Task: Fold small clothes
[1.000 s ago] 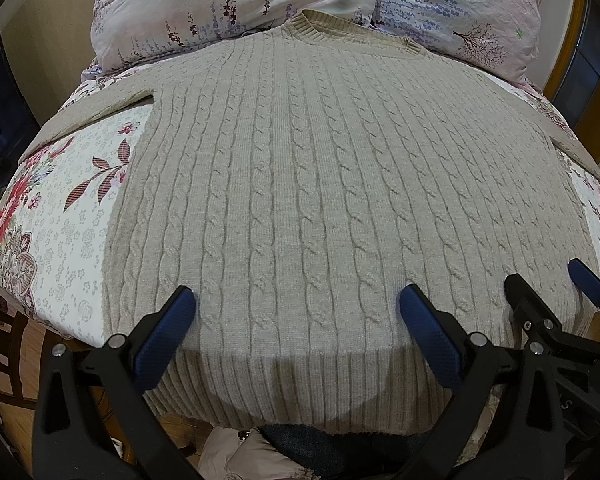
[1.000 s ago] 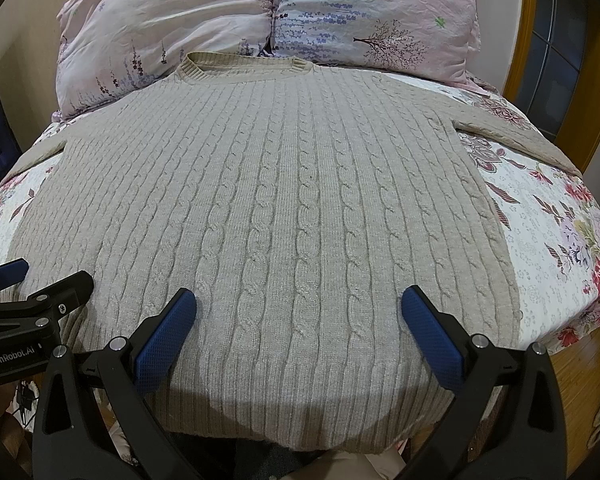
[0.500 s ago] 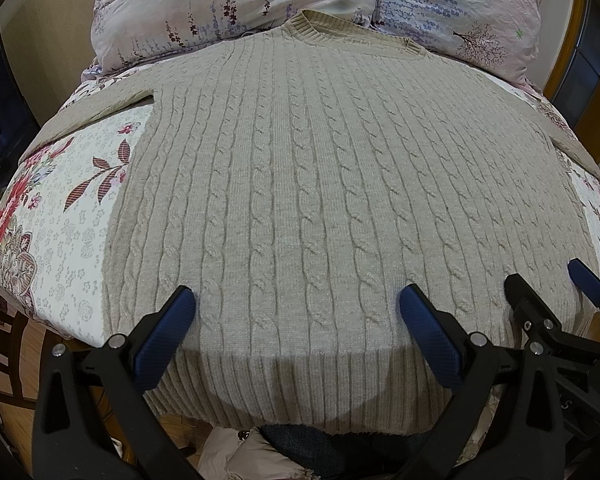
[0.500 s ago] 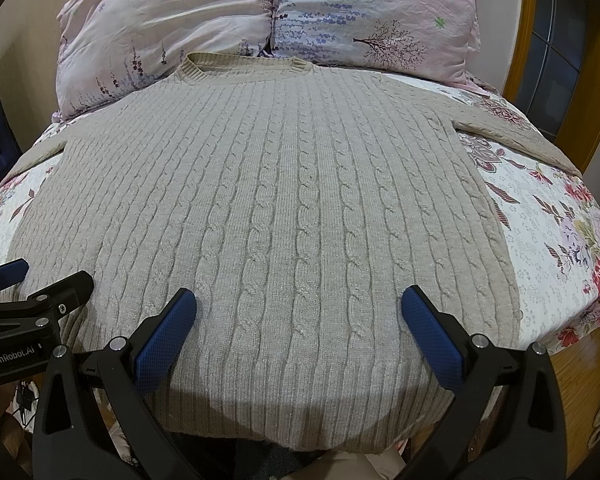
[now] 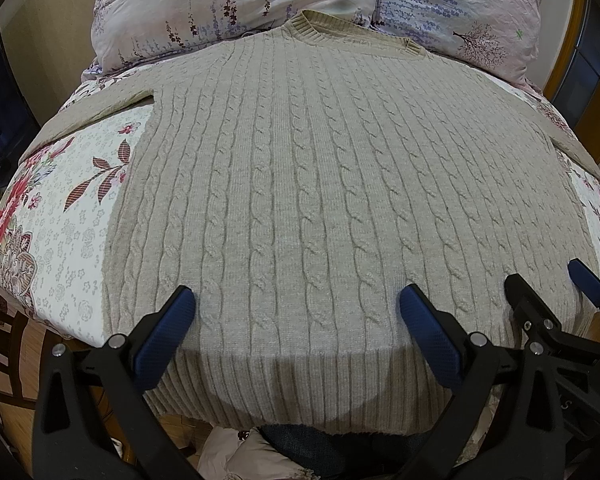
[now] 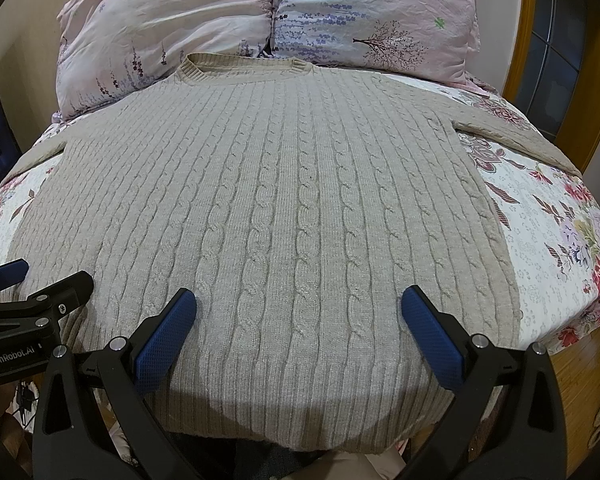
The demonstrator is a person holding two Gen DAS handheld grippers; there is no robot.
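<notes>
beige cable-knit sweater (image 5: 300, 200) lay flat, unfolded. left gripper (image 5: 296, 312) and right gripper (image 6: 298, 312) hovered wide open, empty, above its hem; grasp the hem corners evenly.

- I'm looking down my left gripper (image 5: 296, 320), jaws spread wide, blue pads (image 5: 162, 334) over the lower part of the sweater (image 5: 320, 184).
- Sweater's beige cable knit, lying flat, front up, collar at the far end against two pillows (image 5: 236, 4).
- Its ribbed hem hangs just over the bed's near edge.
- One sleeve runs out left across the floral sheet (image 5: 60, 216).
- My right gripper (image 5: 548, 300) pokes in at lower right, open too, over the hem corner.
</notes>
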